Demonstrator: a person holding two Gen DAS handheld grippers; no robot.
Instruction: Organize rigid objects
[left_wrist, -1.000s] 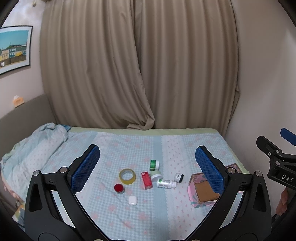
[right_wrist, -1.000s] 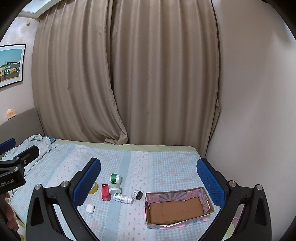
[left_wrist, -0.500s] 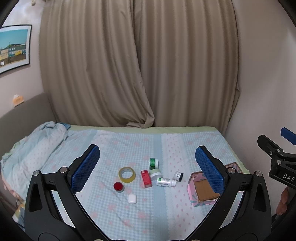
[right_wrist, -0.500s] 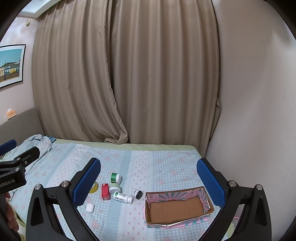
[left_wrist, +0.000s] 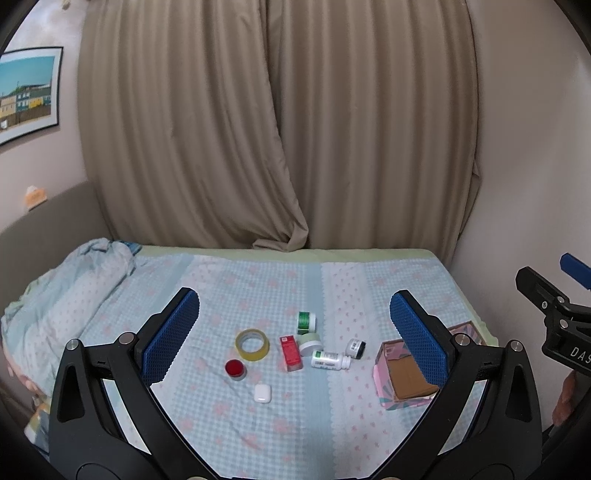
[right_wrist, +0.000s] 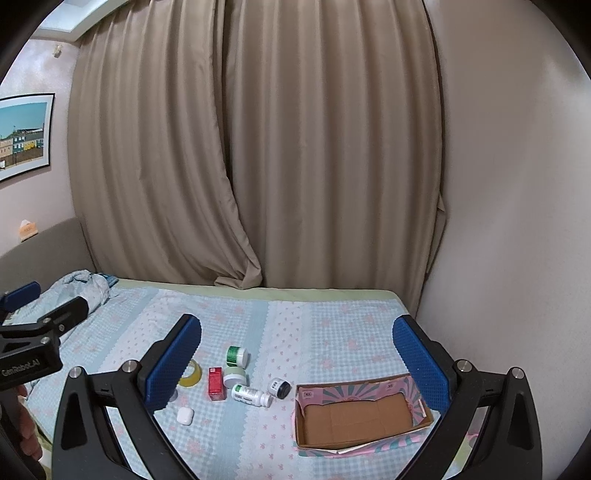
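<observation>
The bottle (right_wrist: 252, 395) lies on its side on the bed (right_wrist: 332, 332), long axis 10-to-4, at 9 o'clock of the empty box (right_wrist: 417, 415). Both the left gripper (left_wrist: 291, 321) and right gripper (right_wrist: 295, 350) hang wide apart, well short; the right seems nearer the box. Since earlier, the left view has crept closer.

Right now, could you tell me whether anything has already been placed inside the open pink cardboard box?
No, the pink cardboard box shows only its bare brown floor, with nothing lying in it.
</observation>
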